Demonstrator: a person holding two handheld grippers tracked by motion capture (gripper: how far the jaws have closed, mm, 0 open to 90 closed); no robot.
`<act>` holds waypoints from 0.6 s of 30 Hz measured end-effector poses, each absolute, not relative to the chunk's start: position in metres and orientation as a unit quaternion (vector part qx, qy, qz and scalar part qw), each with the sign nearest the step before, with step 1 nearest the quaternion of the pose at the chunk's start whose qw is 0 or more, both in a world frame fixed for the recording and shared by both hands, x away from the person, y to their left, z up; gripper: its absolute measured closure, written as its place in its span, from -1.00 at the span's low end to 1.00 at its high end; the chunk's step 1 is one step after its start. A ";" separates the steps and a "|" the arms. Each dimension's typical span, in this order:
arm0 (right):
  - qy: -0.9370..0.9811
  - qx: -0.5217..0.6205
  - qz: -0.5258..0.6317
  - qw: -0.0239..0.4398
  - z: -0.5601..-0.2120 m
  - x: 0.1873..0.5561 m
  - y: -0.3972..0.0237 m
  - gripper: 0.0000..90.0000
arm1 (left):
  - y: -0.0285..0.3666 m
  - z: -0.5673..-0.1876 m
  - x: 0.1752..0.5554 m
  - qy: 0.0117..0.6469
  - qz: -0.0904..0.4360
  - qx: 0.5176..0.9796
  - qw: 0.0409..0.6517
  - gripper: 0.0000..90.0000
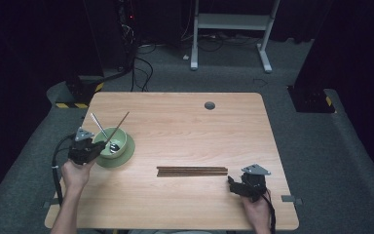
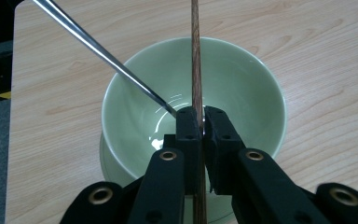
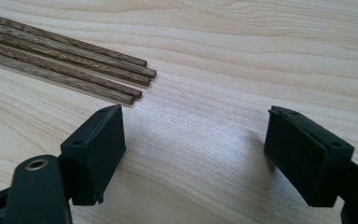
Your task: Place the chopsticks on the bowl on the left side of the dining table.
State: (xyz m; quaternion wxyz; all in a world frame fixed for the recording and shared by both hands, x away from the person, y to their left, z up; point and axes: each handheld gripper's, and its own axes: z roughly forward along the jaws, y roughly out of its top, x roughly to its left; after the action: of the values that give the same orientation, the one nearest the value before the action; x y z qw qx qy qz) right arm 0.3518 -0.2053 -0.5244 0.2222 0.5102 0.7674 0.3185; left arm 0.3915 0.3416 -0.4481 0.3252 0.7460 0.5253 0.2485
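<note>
In the high view, the left gripper (image 1: 96, 147) is holding one brown chopstick (image 1: 120, 125) tight between its jaws, and the stick is leaning over the green bowl (image 1: 115, 139), pointing up toward one o'clock. The bowl is sitting on a green plate (image 1: 128, 156) near the table's (image 1: 185, 122) left side, at about nine o'clock from the middle. A shiny spoon (image 1: 99, 125) is resting in the bowl, its handle sticking out toward eleven o'clock. The right gripper (image 1: 233, 185) is waiting at about five o'clock, just past the right end of the other chopsticks (image 1: 192, 171), which are lying flat in a row. In the left gripper view, the jaws are pinching the chopstick (image 2: 196, 70) near its lower part, and the stick is running straight up toward twelve o'clock across the bowl (image 2: 242, 84). The spoon (image 2: 102, 51) handle is pointing toward ten o'clock. Apart from the spoon and the stick, nothing seems to be sitting in the bowl. The stick looks light, thin, stiff and smooth, so it may be slipping or turning if held loosely; gripping it near the middle looks safest. In the right gripper view, the jaws are standing wide apart with nothing between them, and the ends of the chopsticks (image 3: 74, 70) are lying on the table (image 3: 242, 56) at about eleven o'clock.
</note>
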 end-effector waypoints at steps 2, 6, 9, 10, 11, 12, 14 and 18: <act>0.768 0.509 0.318 0.222 -0.524 0.352 -0.205 -0.55 | 0.343 -0.449 0.392 0.527 0.251 0.745 0.324 0.88; 0.768 0.509 0.318 0.222 -0.524 0.352 -0.205 -0.55 | 0.345 -0.451 0.394 0.530 0.249 0.746 0.318 0.87; 0.768 0.509 0.318 0.222 -0.524 0.352 -0.205 -0.55 | 0.347 -0.452 0.395 0.533 0.248 0.745 0.316 0.87; 0.768 0.509 0.318 0.222 -0.524 0.352 -0.205 -0.55 | 0.347 -0.452 0.395 0.534 0.248 0.744 0.316 0.87; 0.768 0.510 0.318 0.222 -0.524 0.352 -0.205 -0.55 | 0.348 -0.452 0.395 0.535 0.249 0.743 0.315 0.87; 0.768 0.510 0.318 0.222 -0.524 0.352 -0.205 -0.55 | 0.348 -0.452 0.396 0.536 0.250 0.744 0.313 0.87; 0.768 0.509 0.318 0.222 -0.524 0.352 -0.205 -0.55 | 0.350 -0.452 0.397 0.537 0.252 0.743 0.310 0.87; 0.767 0.511 0.318 0.222 -0.524 0.352 -0.205 -0.55 | 0.352 -0.451 0.398 0.539 0.254 0.743 0.303 0.87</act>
State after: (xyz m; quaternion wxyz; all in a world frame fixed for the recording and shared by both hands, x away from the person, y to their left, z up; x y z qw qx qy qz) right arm 0.3518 -0.2053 -0.5244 0.2216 0.5106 0.7674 0.3184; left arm 0.3978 0.3520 -0.4510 0.3035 0.7435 0.5392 0.2539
